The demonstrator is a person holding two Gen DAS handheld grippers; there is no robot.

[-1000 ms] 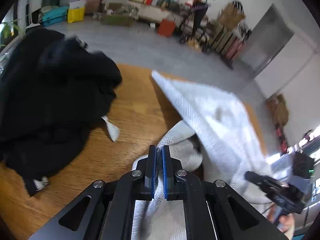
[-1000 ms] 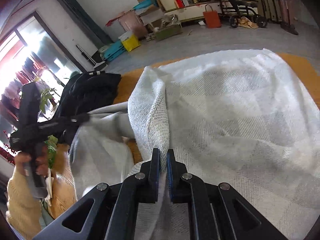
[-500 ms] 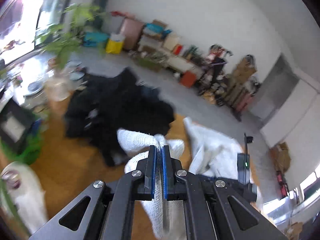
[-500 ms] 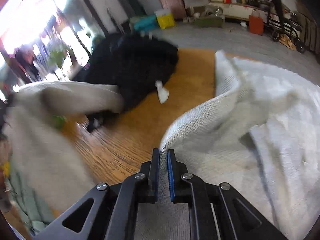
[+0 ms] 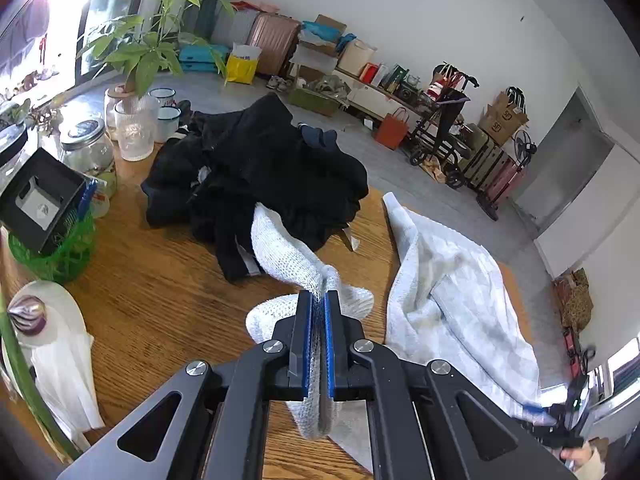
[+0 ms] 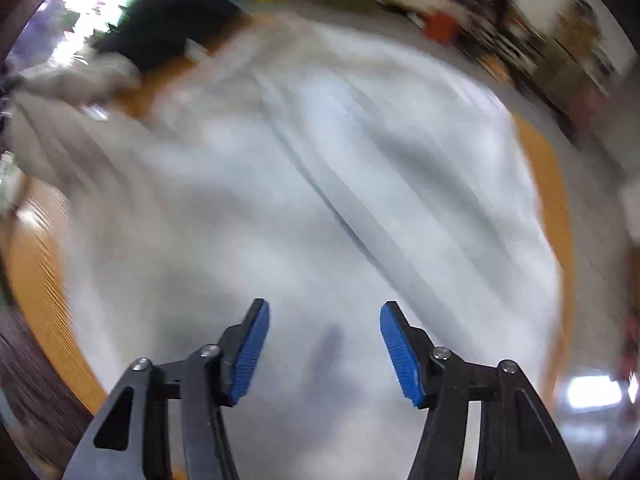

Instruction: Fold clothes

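Left claw point(image 5: 319, 300) clenched on white knit garment point(image 5: 452, 292) over table point(image 5: 160, 300). Right claw point(image 6: 325, 312) opening, nothing gripped. Legible only: "SF" on cardboard boxes point(image 5: 502, 116).

Cloth on wood, under my fingers
White open-knit sweater point(image 5: 280, 248), rough and matt; black garment pile point(image 5: 260, 168), soft and matt; brown wooden table point(image 5: 160, 292), grained, slight sheen; my ribbed blue pads point(image 6: 250, 354)
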